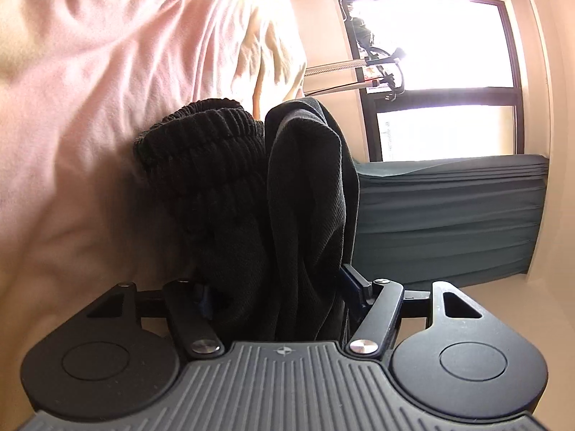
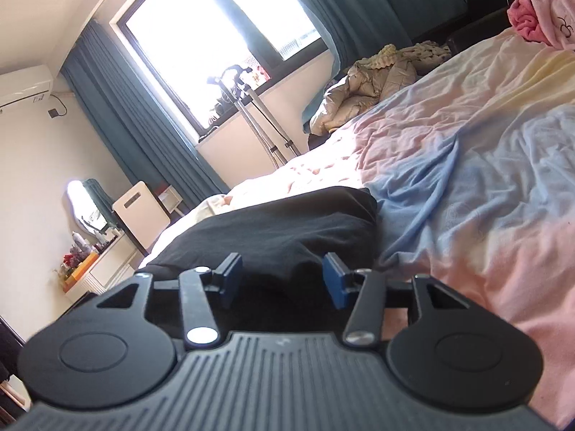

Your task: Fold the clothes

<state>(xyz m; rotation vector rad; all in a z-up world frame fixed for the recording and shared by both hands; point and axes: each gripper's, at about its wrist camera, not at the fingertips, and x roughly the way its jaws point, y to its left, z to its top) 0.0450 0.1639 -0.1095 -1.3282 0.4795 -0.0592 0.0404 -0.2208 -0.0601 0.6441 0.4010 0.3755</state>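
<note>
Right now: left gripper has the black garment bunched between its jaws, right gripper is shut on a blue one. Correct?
Not quite. The right gripper is open, blue pads apart, with black fabric lying ahead of it, as the right wrist view shows. The left gripper does have the black garment bunched between its jaws.

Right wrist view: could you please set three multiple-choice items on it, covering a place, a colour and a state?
1. Where does the black garment lie? A on the bed; B on the floor; C on the windowsill.
2. What colour are the curtains? A red; B dark teal; C white.
3. How do the right tongs stand? A shut on cloth; B open; C out of view.
Answers: A, the bed spreads around it; B, teal folds flank the window; B, the blue pads stand apart with nothing pinched.
</note>
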